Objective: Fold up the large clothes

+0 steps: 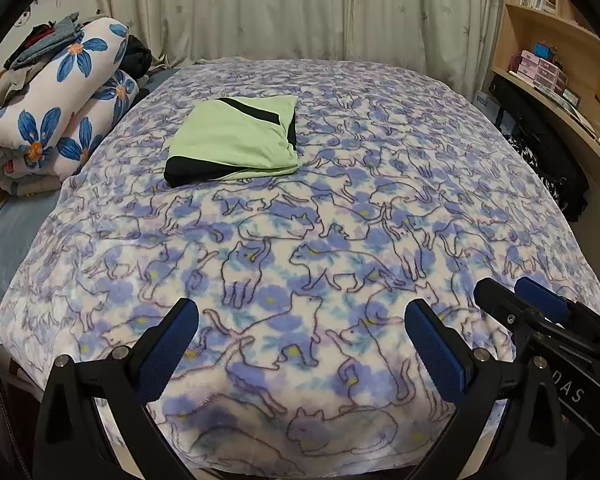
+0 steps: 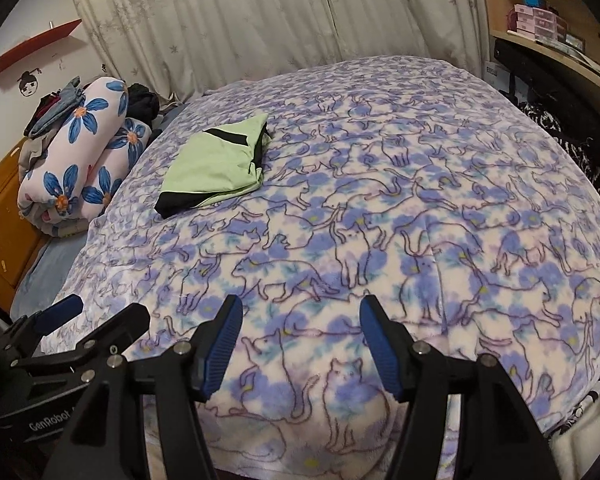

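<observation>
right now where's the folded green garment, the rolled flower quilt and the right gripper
folded green garment (image 1: 236, 140): left wrist view, middle of its green top face
rolled flower quilt (image 1: 56, 120): left wrist view, side of the roll
right gripper (image 2: 300, 344): right wrist view, midway between its blue fingers, nothing held

A folded garment (image 1: 236, 136) of pale green fabric with black panels lies flat on the cat-print blanket (image 1: 320, 240), in the far left part of the bed and well apart from the near edge. It forms a compact, roughly rectangular packet of several stacked layers. A black diagonal stripe crosses its upper far surface, a black band runs down its right edge, and a black corner projects at its near left. The green top layer is smooth, with faint creases near the right side. In the right wrist view the same garment (image 2: 216, 164) appears as a narrower, slanted packet, its black corner nearest the camera.
</observation>
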Action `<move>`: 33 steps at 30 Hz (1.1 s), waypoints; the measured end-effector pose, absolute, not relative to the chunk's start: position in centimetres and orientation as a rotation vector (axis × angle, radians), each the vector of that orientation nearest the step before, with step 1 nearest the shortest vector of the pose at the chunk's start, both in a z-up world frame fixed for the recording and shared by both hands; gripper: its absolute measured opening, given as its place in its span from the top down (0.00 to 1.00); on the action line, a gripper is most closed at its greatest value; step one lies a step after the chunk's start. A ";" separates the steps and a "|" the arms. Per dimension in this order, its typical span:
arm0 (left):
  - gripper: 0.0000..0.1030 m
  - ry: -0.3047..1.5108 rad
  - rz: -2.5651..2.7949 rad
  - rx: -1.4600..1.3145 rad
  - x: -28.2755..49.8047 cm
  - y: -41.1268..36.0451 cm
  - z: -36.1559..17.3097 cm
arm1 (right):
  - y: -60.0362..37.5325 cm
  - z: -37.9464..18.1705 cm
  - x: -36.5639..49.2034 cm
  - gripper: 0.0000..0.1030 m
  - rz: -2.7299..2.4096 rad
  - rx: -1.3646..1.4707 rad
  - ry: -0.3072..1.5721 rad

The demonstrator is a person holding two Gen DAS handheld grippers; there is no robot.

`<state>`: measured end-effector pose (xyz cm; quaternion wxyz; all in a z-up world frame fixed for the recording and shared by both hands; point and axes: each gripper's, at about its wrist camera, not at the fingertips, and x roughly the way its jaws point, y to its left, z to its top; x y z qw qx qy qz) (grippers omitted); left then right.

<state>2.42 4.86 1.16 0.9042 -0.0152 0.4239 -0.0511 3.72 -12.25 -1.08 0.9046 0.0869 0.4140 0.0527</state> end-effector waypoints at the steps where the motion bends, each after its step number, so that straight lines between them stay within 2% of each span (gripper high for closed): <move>1: 0.01 0.879 -0.105 -0.032 2.5 4.8 1.1 | -12.2 -1.1 3.7 0.41 0.105 0.177 0.855; 33: 0.01 0.907 -0.074 -0.049 2.8 5.0 -0.1 | -11.6 -2.0 4.1 0.41 0.064 0.178 0.871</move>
